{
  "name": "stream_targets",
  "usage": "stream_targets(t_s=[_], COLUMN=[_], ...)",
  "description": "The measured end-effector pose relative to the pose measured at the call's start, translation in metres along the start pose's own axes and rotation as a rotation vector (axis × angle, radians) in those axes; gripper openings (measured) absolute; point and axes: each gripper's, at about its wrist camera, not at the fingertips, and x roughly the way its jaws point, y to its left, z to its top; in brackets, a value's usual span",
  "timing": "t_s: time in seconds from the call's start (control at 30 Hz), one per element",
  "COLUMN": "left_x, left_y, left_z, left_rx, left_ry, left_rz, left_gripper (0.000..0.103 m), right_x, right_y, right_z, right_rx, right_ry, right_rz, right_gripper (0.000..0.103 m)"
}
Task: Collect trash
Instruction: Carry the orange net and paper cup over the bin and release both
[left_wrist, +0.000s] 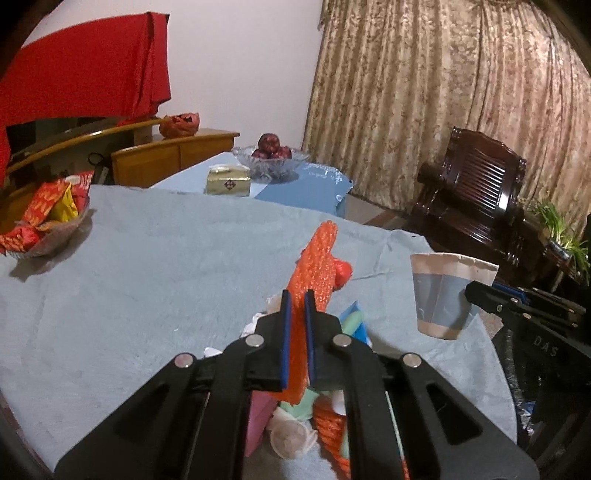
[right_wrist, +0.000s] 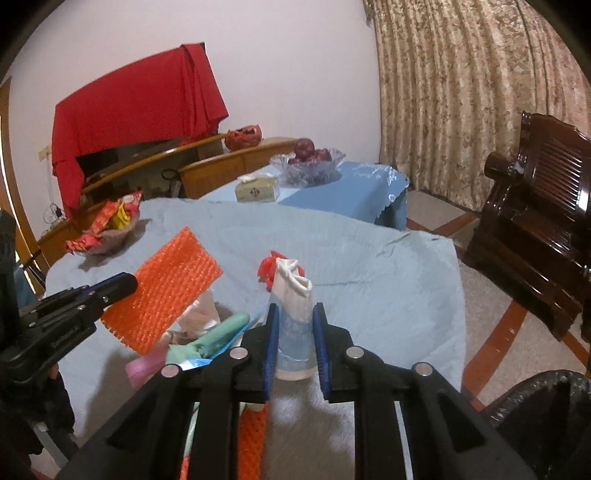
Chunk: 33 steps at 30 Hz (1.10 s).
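My left gripper (left_wrist: 296, 295) is shut on an orange foam net sleeve (left_wrist: 317, 266), held edge-on above the table; from the right wrist view the same sleeve (right_wrist: 166, 291) shows flat, pinched by the left gripper (right_wrist: 123, 282) at its lower left edge. My right gripper (right_wrist: 295, 312) is shut on a squashed paper cup (right_wrist: 293, 314), white with a blue band; in the left wrist view that cup (left_wrist: 443, 295) hangs at the right, off the right gripper (left_wrist: 474, 290). Below lies a trash pile (left_wrist: 306, 413) of pink, green and orange scraps. A red scrap (right_wrist: 266, 269) lies further back.
A light blue cloth (left_wrist: 147, 277) covers the table. A basket of red snack packets (left_wrist: 44, 221) sits at its left. A black-lined bin (right_wrist: 546, 417) stands at the right on the floor. Beyond are a tissue box (left_wrist: 228, 181), a glass fruit bowl (left_wrist: 271, 158) and a dark wooden chair (left_wrist: 476, 195).
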Motion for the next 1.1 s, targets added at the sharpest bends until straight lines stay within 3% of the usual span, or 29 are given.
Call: stream_targets(t_s=[0.33,0.7,1.1], left_x=[-0.019,-0.033,-0.033], left_y=[-0.040,-0.102,-0.200], left_z=[0.003,0.003,-0.025], left_rx=[0.016,0.072,0.153], left_ry=[0.010,0.004,0.055], left_rz=[-0.076,-0.180,-0.353], left_gripper=[0.006,0.006,0.006], right_x=[-0.044,-0.103,-0.176], right_y=[-0.011,-0.054,-0.121], right_z=[0.002,-0.019,-0.060], right_rx=[0.015,0.053,0.127], right_ry=[-0.060,-0.088,-0.075], right_rz=[-0.016,-0.099,-0.299], right_gripper=[0.016,0.016,0.016])
